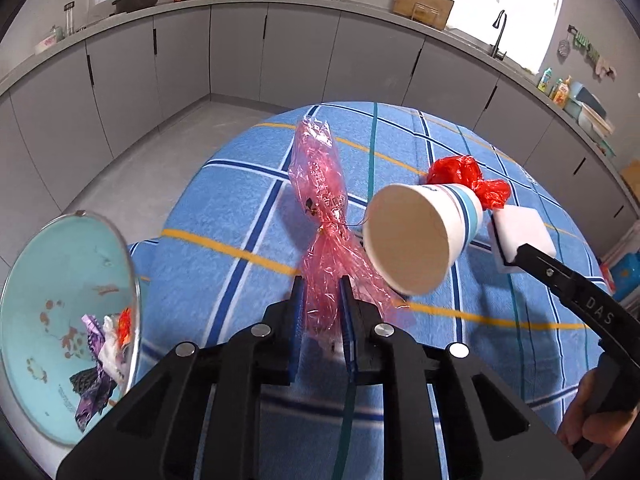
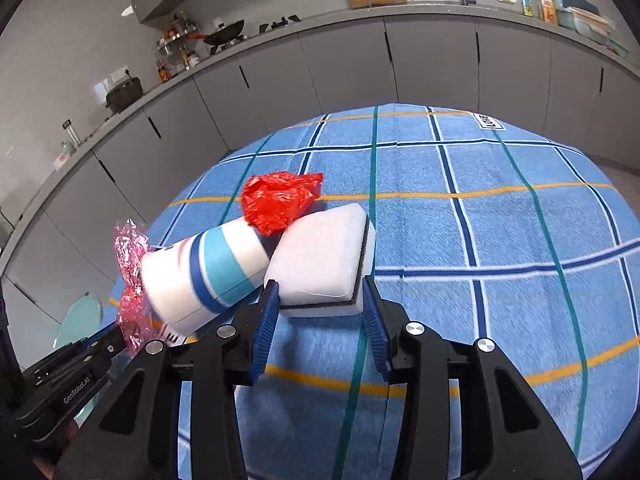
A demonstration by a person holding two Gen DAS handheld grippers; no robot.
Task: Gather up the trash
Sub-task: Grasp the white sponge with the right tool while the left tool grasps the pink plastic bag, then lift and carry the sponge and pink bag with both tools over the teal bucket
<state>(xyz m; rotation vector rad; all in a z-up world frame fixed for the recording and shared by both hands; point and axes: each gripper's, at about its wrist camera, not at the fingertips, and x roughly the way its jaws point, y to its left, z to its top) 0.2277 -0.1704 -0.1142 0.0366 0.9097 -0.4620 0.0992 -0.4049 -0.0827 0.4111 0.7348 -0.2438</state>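
Observation:
My left gripper (image 1: 322, 280) is shut on a crinkled pink cellophane wrapper (image 1: 320, 200) and holds it above the blue checked tablecloth (image 1: 240, 208). My right gripper (image 2: 320, 284) is shut on a white sponge with a dark layer (image 2: 324, 256); the sponge also shows in the left wrist view (image 1: 522, 236). A paper cup with blue stripes (image 1: 420, 236) lies on its side against the sponge, mouth toward the left gripper; it also shows in the right wrist view (image 2: 204, 272). A crumpled red plastic bag (image 2: 280, 198) lies just behind the cup and sponge.
A light blue bin (image 1: 60, 320) with several scraps inside stands off the table's left edge. Grey kitchen cabinets (image 1: 240, 52) and a worktop with pots ring the room. The tablecloth stretches to the right of the sponge (image 2: 500, 240).

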